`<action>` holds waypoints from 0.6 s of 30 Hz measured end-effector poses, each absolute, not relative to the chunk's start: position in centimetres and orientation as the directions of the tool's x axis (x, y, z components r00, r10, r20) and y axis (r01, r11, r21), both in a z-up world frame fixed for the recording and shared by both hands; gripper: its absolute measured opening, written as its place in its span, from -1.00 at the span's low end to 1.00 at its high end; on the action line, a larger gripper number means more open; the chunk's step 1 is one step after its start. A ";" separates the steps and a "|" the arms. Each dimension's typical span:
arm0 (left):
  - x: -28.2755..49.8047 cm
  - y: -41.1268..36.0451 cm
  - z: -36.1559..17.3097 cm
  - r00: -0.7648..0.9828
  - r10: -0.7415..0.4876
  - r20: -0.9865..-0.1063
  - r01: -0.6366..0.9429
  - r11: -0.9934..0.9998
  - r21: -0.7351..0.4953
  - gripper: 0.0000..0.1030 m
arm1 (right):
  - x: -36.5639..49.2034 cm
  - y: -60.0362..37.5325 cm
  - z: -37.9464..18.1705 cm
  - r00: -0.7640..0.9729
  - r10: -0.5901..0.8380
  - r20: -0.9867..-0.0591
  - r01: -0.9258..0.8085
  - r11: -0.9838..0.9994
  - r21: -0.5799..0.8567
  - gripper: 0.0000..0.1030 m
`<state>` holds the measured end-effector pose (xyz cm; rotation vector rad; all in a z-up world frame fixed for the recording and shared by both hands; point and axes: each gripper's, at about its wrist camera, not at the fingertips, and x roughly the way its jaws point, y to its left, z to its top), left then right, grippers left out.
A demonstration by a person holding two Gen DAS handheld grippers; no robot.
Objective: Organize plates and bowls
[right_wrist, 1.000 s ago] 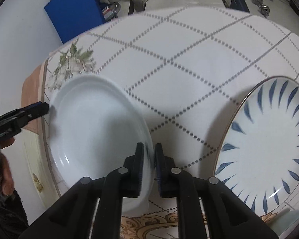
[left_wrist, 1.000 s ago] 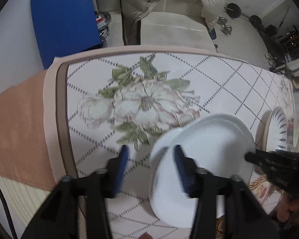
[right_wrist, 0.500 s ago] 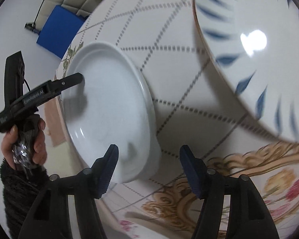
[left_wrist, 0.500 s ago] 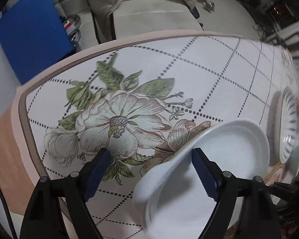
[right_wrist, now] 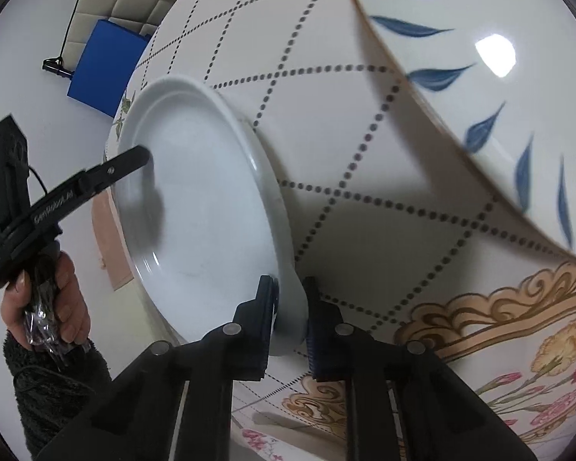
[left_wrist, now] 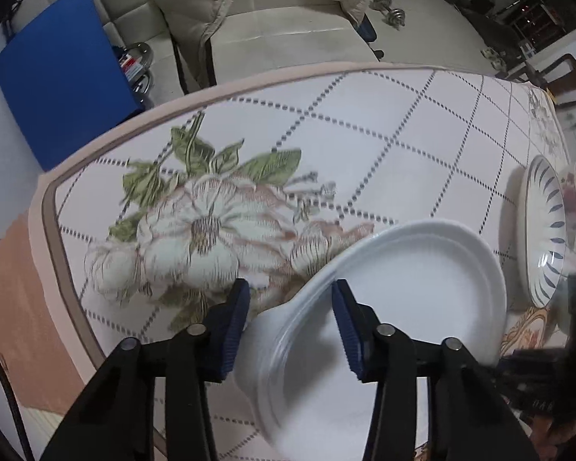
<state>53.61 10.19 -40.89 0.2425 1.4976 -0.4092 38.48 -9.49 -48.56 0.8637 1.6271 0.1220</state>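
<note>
A plain white plate (left_wrist: 395, 307) is tilted above the floral tablecloth (left_wrist: 326, 146). My left gripper (left_wrist: 288, 326) straddles its near rim, jaws open, pads apart from the rim. In the right wrist view the white plate (right_wrist: 196, 207) stands on edge and my right gripper (right_wrist: 290, 315) is shut on its rim. The left gripper (right_wrist: 134, 157) shows there over the plate's far side. A blue-leaf plate (right_wrist: 499, 77) lies close on the right; it also shows in the left wrist view (left_wrist: 545, 230).
A flowered bowl (left_wrist: 574, 199) sits behind the blue-leaf plate. The table's curved edge (left_wrist: 57, 230) runs along the left. A blue board (left_wrist: 57, 77), a sofa (left_wrist: 280, 23) and dumbbells (left_wrist: 391, 11) stand beyond the table.
My right gripper opened, then shut again on the white plate's rim. My left gripper has narrowed around the opposite rim. The plate has tilted up more.
</note>
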 end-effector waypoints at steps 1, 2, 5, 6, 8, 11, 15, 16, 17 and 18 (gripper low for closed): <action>53.1 10.3 -40.9 0.025 -0.108 -0.994 0.406 0.910 -0.089 -0.30 | 38.5 -9.8 -48.5 0.003 0.577 -0.817 0.449 0.729 0.517 -0.67; 52.4 10.5 -40.9 0.022 -0.110 -0.994 0.402 0.911 -0.092 -0.31 | 38.5 -10.0 -48.5 0.000 0.571 -0.821 0.441 0.737 0.512 -0.67; 50.7 11.4 -40.8 0.008 -0.139 -0.990 0.364 0.923 -0.127 -0.31 | 38.5 -10.3 -48.8 -0.015 0.562 -0.827 0.419 0.755 0.505 -0.67; 50.0 11.7 -40.8 0.006 -0.148 -0.989 0.348 0.927 -0.136 -0.31 | 38.9 -10.4 -48.8 -0.021 0.564 -0.825 0.415 0.756 0.506 -0.67; 48.7 12.1 -40.8 0.011 -0.144 -0.990 0.329 0.935 -0.132 -0.31 | 38.9 -10.6 -49.0 -0.032 0.573 -0.819 0.397 0.760 0.516 -0.67; 47.3 12.3 -41.2 0.016 -0.128 -0.992 0.332 0.936 -0.115 -0.31 | 39.4 -10.9 -49.1 -0.043 0.581 -0.813 0.376 0.763 0.526 -0.61; 47.0 12.8 -41.8 0.004 -0.150 -0.989 0.299 0.944 -0.142 -0.22 | 41.7 -12.6 -47.7 -0.058 0.581 -0.812 0.367 0.769 0.524 -0.60; 47.0 12.9 -41.8 0.007 -0.154 -0.988 0.287 0.947 -0.146 -0.23 | 41.8 -12.6 -47.7 -0.062 0.573 -0.818 0.355 0.778 0.518 -0.62; 47.0 13.0 -41.7 0.008 -0.154 -0.988 0.277 0.950 -0.146 -0.26 | 41.9 -12.4 -47.6 -0.065 0.560 -0.826 0.341 0.790 0.509 -0.65; 47.0 13.0 -41.6 0.013 -0.152 -0.988 0.271 0.952 -0.143 -0.27 | 41.6 -12.7 -47.3 -0.064 0.556 -0.829 0.337 0.794 0.506 -0.65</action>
